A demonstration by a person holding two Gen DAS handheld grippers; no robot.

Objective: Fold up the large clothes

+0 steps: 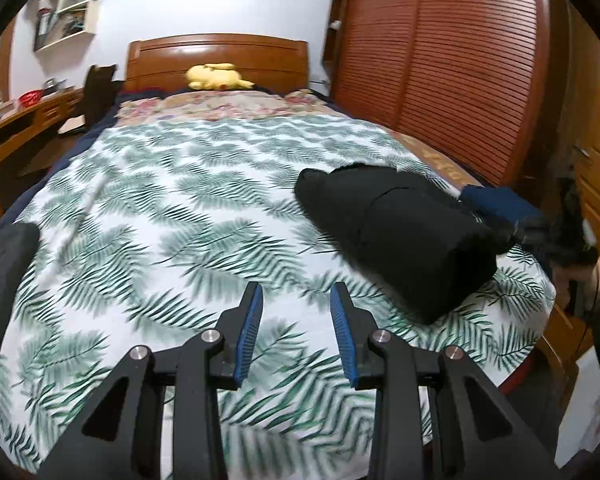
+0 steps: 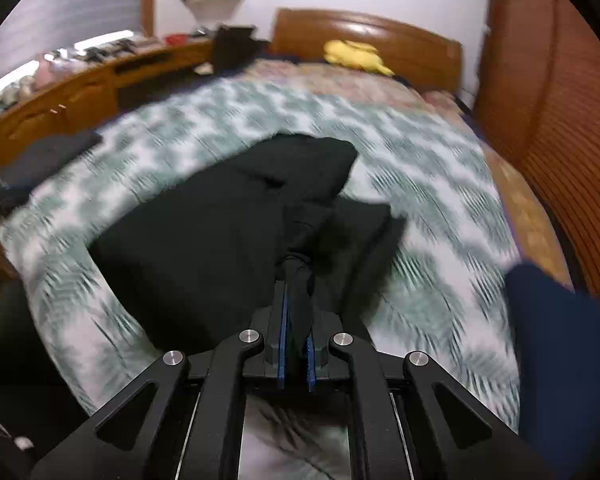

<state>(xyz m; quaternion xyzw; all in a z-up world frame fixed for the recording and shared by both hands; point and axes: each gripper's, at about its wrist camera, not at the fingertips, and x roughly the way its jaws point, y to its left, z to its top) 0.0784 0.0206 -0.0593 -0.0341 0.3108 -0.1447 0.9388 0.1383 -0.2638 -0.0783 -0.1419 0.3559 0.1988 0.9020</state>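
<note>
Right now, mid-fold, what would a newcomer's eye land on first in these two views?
The bulky black garment bundled on the green leaf-print bedspread, toward its right side, stands out first. Next, the right hand-held gripper is clamped shut on a bunched fold of that garment, while the left hand-held gripper hangs part-open and empty above the spread. A yellow plush toy lies by the wooden headboard.

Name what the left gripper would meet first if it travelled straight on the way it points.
Probably the green palm-leaf bedspread: the open left gripper tilts down over bare fabric. The folded black garment lies off to its right, though depth is uncertain.
</note>
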